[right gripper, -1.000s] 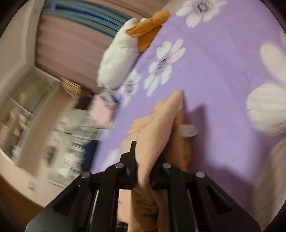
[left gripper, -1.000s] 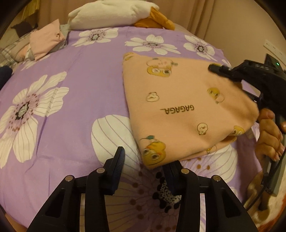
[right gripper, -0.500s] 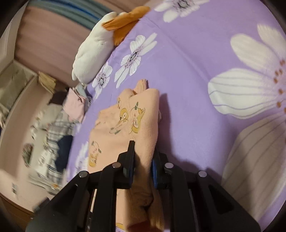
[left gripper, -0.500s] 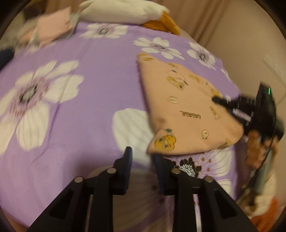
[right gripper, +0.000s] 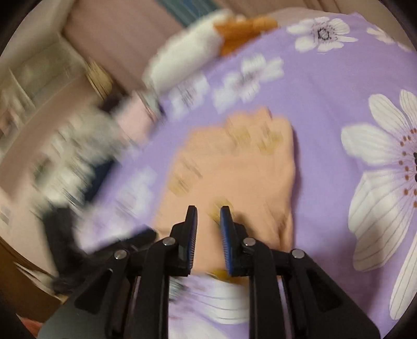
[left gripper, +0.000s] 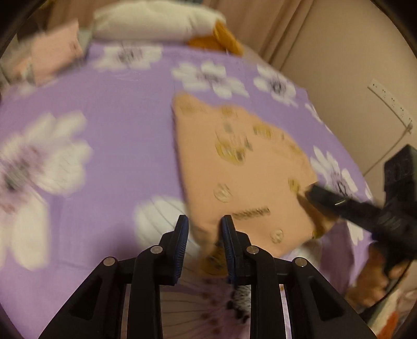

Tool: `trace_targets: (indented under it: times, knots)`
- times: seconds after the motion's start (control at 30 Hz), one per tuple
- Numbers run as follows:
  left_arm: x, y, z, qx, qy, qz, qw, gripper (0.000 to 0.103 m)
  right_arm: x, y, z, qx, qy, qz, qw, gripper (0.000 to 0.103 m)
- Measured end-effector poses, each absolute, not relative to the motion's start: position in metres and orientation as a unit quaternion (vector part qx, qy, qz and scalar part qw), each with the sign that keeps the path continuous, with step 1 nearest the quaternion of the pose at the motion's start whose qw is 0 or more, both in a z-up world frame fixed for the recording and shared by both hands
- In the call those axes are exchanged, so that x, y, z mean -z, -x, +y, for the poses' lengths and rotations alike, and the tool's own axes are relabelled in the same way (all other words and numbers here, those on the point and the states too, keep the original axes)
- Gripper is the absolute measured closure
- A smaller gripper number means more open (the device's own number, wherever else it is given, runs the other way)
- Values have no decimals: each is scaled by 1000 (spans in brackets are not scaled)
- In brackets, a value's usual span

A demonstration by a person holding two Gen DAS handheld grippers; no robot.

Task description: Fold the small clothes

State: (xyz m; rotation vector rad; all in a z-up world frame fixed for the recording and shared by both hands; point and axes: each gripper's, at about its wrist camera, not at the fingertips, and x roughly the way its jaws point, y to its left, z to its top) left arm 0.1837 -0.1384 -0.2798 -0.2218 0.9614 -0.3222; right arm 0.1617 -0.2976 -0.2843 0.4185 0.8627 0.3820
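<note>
Garment (left gripper: 234, 177) mid-frame on bed (left gripper: 104, 109). L gripper (left gripper: 204, 234) narrow, just closing, corner btwn, unpinched. R gripper (right gripper: 208, 221) nipped edge.

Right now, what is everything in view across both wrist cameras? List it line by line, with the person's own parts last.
Peach garment: one, peach with yellow cartoon prints, folded on the bedspread, its near corners at both grippers.
Bedspread: one, purple with large white flowers, covering the bed.
Plush toy: one, white with an orange part, at the far end of the bed.
Pink folded clothes: one blurred pile, far left corner.
Wall strip: one, white, on the beige wall at right.
Left hand-held gripper: black, the garment's near corner between its fingers.
Right hand-held gripper: black, garment edge between its fingers.
Hand: one, gripping the right gripper's handle.
</note>
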Motion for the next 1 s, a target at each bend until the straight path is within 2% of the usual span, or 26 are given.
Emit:
trace_targets:
  times: [0.07,0.33,0.6,1.0]
  knots:
    - [294,-181,-129,168,144,449,866,78,306,-166,-301,-159,-205,443,858,101]
    - [305,-166,-95,224,250,446,829,78,328,-148,-329,-203,-288,416,838,103]
    - [288,-153,-128,163,137,417,884,78,328,-140,-319,-202,-279,408,846,103]
    - [290,-148,-128,150,112,407,894,78,330,-133,-319,-208,-266,389,857,103]
